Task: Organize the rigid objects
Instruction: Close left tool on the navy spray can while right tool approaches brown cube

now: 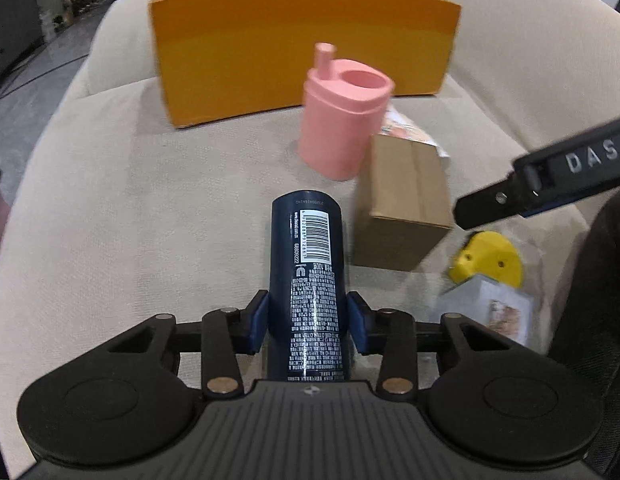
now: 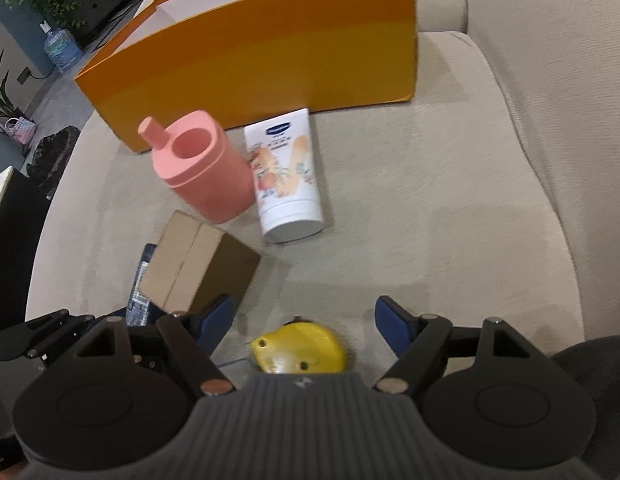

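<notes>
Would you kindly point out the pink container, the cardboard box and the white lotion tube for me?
pink container point(image 2: 206, 176), right wrist view, on its side wall.
cardboard box point(image 1: 405, 196), left wrist view, on its taped top face.
white lotion tube point(image 2: 288, 176), right wrist view, on its printed front.

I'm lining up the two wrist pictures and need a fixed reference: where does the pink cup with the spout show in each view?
Left wrist view: the pink cup stands above centre, just beyond the dark blue can, in front of the orange box.
Right wrist view: the pink cup is left of centre, beside the white tube.
Shared landmark: the orange box right behind the cup in both.
</notes>
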The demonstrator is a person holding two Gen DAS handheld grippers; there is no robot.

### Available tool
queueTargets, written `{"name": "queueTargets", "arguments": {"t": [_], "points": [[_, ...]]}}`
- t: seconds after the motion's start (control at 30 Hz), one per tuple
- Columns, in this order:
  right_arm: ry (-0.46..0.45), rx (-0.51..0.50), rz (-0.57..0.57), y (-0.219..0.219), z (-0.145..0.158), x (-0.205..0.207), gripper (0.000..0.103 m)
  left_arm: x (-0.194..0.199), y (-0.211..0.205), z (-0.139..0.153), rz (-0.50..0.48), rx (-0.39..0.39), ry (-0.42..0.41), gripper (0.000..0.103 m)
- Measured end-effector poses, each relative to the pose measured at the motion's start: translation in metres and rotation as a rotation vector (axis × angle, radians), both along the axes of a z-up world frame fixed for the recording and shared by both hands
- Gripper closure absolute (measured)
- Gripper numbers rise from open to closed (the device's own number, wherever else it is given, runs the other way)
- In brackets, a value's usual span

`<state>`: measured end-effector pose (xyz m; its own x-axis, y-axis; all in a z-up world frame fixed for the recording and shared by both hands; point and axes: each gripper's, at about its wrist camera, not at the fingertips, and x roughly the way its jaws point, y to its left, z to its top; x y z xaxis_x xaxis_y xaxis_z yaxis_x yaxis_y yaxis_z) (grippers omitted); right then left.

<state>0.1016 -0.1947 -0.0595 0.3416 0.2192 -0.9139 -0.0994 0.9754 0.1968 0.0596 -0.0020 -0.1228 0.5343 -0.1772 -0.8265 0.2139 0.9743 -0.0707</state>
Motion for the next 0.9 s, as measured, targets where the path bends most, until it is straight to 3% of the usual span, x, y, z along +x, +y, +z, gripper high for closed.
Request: {"name": "queueTargets", "arguments": {"t": [0.23, 0.5, 0.9], "points": [[-0.008, 0.014, 0.026, 0.020, 0.002, -0.002, 0.026, 0.002, 0.033, 0.001, 0.082, 0.030, 0.010, 0.057], [-0.020, 0.037, 0.056, 0.047, 0.010, -0.003, 0.026, 0.002, 0.040, 0.000, 0.094, 0.024, 0.014, 0.057], [-0.012, 0.015, 0.158, 0.084, -0.017, 0.014, 0.026, 0.004, 0.050, 0.002, 0.108, -0.015, 0.027, 0.057]]}}
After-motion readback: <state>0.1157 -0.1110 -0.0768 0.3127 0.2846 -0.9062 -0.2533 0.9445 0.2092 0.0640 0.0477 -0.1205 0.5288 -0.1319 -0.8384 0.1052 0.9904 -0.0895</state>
